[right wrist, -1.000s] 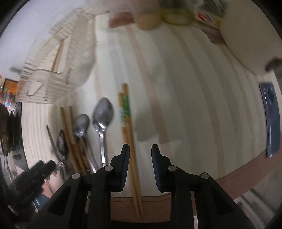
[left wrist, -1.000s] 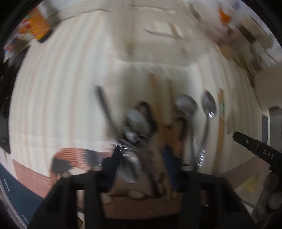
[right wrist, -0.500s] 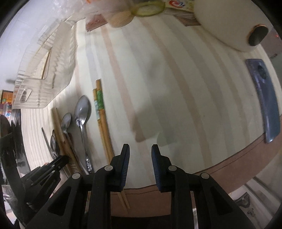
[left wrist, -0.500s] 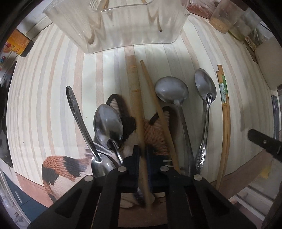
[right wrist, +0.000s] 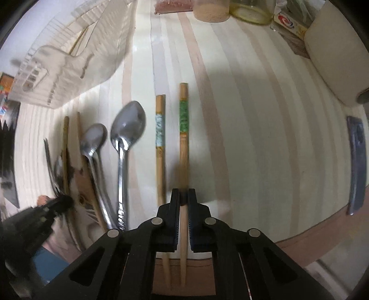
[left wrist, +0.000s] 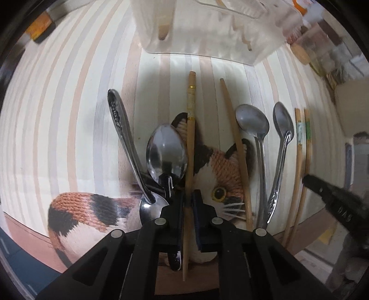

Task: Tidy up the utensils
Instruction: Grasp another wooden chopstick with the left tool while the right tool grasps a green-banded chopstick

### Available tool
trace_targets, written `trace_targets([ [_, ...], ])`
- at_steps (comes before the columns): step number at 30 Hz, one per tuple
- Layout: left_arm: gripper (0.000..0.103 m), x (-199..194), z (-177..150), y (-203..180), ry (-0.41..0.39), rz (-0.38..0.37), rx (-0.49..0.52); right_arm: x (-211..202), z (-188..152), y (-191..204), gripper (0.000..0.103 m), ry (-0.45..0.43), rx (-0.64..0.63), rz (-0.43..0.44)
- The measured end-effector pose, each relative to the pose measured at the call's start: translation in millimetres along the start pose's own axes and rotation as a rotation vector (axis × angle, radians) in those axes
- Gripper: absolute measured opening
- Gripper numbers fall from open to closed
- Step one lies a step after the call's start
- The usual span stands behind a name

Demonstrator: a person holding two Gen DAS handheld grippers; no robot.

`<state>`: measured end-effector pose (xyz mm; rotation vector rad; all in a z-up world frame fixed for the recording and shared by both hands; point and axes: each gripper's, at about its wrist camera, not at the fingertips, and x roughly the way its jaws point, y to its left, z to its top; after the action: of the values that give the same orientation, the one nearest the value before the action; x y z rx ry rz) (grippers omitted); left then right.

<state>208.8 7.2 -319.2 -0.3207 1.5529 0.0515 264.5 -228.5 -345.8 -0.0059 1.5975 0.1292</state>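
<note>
My left gripper (left wrist: 188,200) is shut on a gold-banded wooden chopstick (left wrist: 191,129) that points toward the clear plastic utensil rack (left wrist: 207,27). Beside it lie a second plain chopstick (left wrist: 233,138), a large spoon (left wrist: 167,150), another spoon handle (left wrist: 122,129) and two spoons (left wrist: 267,143) on the right. My right gripper (right wrist: 183,198) is shut on a green-banded chopstick (right wrist: 183,129). A blue-banded chopstick (right wrist: 160,138) lies just left of it, apart. Two spoons (right wrist: 124,133) lie further left.
A knitted cat mat (left wrist: 221,175) lies under the utensils on the striped tablecloth (right wrist: 253,115). Jars (right wrist: 212,9) and a box stand at the back, a white round object (right wrist: 334,57) and a blue phone (right wrist: 357,161) at the right. The table's edge is near me.
My right gripper has moved left over the green-banded chopstick and shut on it. My left gripper stays shut on the gold-banded chopstick and has moved closer to the rack.
</note>
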Motion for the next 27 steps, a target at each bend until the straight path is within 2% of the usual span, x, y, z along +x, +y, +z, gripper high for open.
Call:
trace_targets([
  [6,0.009,-1.2,5.3,19.6,0.008,-0.02,0.003,-7.0,-7.6,-25.5,0.006,0.028,0.024,0.0],
  [10,0.009,6.1,9.1,1.5,0.001,0.06,0.052,-11.0,-9.6,-32.1,0.006,0.036,0.014,0.01],
  [13,0.005,7.9,6.8,-10.9,-0.014,0.13,0.092,-15.0,-12.5,-36.0,0.006,0.033,0.008,-0.01],
  [15,0.004,8.9,4.3,-15.1,-0.007,0.09,0.084,-13.4,-10.3,-30.4,0.006,0.033,0.011,-0.008],
  [18,0.004,12.1,-0.2,-22.7,0.002,0.067,0.097,-8.3,-14.1,-30.7,0.006,0.05,0.02,-0.027],
  [22,0.009,12.0,-0.2,-17.4,-0.004,0.055,0.081,-8.3,-17.8,-35.0,0.006,0.072,0.0,-0.029],
  [27,0.009,8.0,-1.4,-12.8,-0.009,0.059,0.096,-7.8,-22.5,-28.7,0.008,0.058,-0.007,-0.055],
])
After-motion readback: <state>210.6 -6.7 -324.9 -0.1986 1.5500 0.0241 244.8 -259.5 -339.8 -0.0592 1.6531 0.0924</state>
